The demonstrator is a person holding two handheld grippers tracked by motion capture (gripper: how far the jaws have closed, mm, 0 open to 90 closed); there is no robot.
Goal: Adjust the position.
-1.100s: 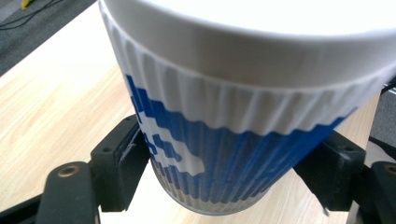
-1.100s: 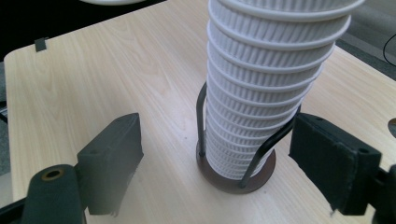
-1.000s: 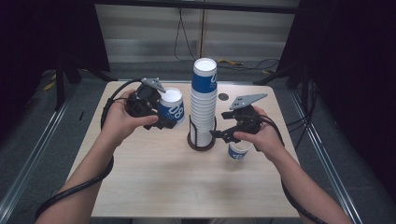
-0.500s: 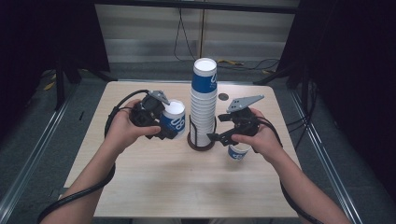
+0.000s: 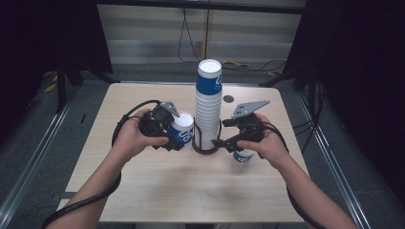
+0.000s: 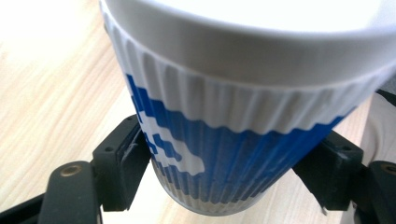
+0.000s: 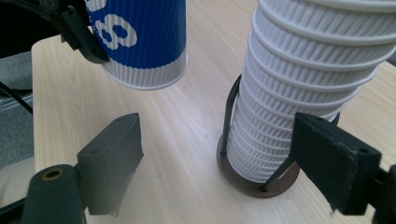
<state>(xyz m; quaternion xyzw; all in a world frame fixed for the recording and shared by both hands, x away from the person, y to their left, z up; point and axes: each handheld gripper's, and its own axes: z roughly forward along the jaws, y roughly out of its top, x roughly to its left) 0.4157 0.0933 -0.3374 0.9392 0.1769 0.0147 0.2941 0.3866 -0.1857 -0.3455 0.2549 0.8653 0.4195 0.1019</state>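
A blue-and-white ribbed paper cup (image 5: 182, 130) (image 6: 224, 154) hangs tilted just above the wooden table (image 5: 191, 191), left of the stack. My left gripper (image 5: 175, 138) (image 6: 224, 186) is shut on its lower part, and its jaws have just been closing further on it. A tall stack of the same cups (image 5: 208, 105) (image 7: 303, 93) stands in a dark wire holder (image 5: 206, 150) (image 7: 252, 184). My right gripper (image 5: 222, 138) (image 7: 215, 163) is open low beside the holder, its jaws apart from the stack. The held cup (image 7: 144, 42) shows in the right gripper view at upper left.
A single cup (image 5: 244, 156) stands on the table under my right hand. A small dark disc (image 5: 229, 98) lies behind the stack. Cables trail from both grippers. Metal rails (image 5: 28, 162) run along the floor at each side of the table.
My left hand has come down and a little to the right with the cup, closer to the stack. The right hand has stayed in place.
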